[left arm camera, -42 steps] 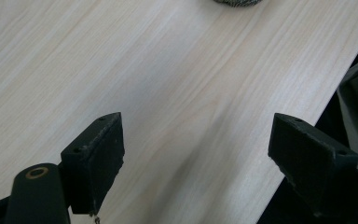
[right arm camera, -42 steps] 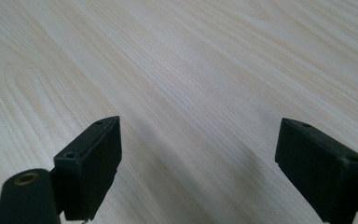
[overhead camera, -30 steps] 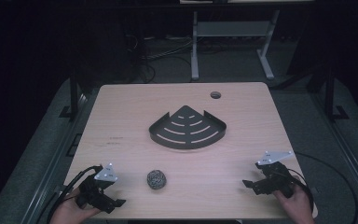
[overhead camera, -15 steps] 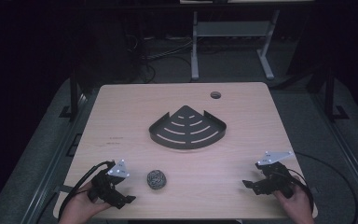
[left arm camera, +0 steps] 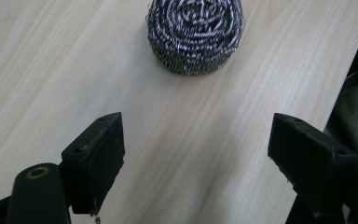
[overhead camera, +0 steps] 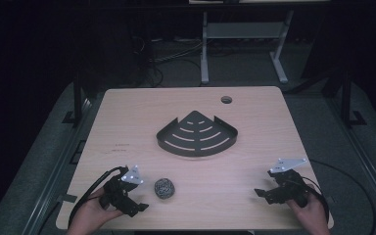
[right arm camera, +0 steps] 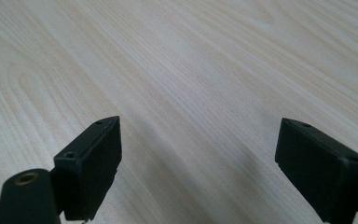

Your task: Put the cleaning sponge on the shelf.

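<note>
Grasping is not yet done: the left gripper (left arm camera: 196, 154), jaws spread, is aimed at the steel scourer (left arm camera: 196, 35); the right gripper (right arm camera: 198, 158) is held released over the counter (right arm camera: 214, 60).

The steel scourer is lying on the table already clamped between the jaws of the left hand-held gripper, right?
Not clamped. The left gripper view shows the steel scourer lying on the table ahead of the left hand-held gripper, whose jaws stand wide open, apart from it.

A pale wooden table (overhead camera: 127, 127) stands on grey carpet (overhead camera: 338, 142) in a dark room, with a white metal frame (overhead camera: 245, 34) and cables (overhead camera: 176, 61) on the far floor.
</note>
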{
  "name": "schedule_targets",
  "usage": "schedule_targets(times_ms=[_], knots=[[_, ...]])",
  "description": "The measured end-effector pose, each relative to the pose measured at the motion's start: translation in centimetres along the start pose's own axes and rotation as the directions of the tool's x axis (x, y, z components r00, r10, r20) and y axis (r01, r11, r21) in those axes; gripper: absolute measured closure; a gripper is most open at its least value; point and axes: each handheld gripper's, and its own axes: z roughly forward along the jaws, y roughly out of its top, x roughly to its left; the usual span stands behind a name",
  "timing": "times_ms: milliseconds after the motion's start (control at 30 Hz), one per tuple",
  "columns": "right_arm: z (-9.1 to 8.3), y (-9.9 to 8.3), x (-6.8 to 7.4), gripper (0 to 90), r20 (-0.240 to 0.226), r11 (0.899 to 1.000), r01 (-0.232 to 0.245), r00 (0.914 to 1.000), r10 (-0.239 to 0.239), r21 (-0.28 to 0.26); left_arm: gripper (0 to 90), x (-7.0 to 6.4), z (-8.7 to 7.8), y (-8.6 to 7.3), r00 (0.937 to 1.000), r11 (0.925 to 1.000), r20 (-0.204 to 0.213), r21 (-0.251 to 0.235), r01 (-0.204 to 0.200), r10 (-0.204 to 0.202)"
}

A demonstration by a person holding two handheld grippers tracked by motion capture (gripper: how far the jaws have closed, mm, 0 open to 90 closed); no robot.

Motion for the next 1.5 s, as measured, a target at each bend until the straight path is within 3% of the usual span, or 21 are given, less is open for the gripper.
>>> schedule_targets(times_ms=[533, 967, 1500], knots=[[-0.3, -0.3, -0.2, 14.2, 0.002, 1.0, -0.002, 1.0, 0.002, 0.0, 18.0, 0.1, 0.9, 2.0, 0.9998, 0.9997, -0.002, 0.012, -0.021, 0.021], [-0.1, -0.3, -0.2, 14.2, -0.009, 1.0, 0.001, 1.0, -0.001, 0.01, 18.2, 0.2, 2.5, 3.4, 0.9998, 0.9996, 0.016, 0.024, -0.014, 0.013], [-0.4, -0.4, -0.3, 14.2, -0.007, 1.0, -0.005, 1.0, 0.005, 0.001, 18.2, 0.2, 4.0, 5.2, 0.9986, 0.9979, 0.037, 0.049, -0.041, 0.039]])
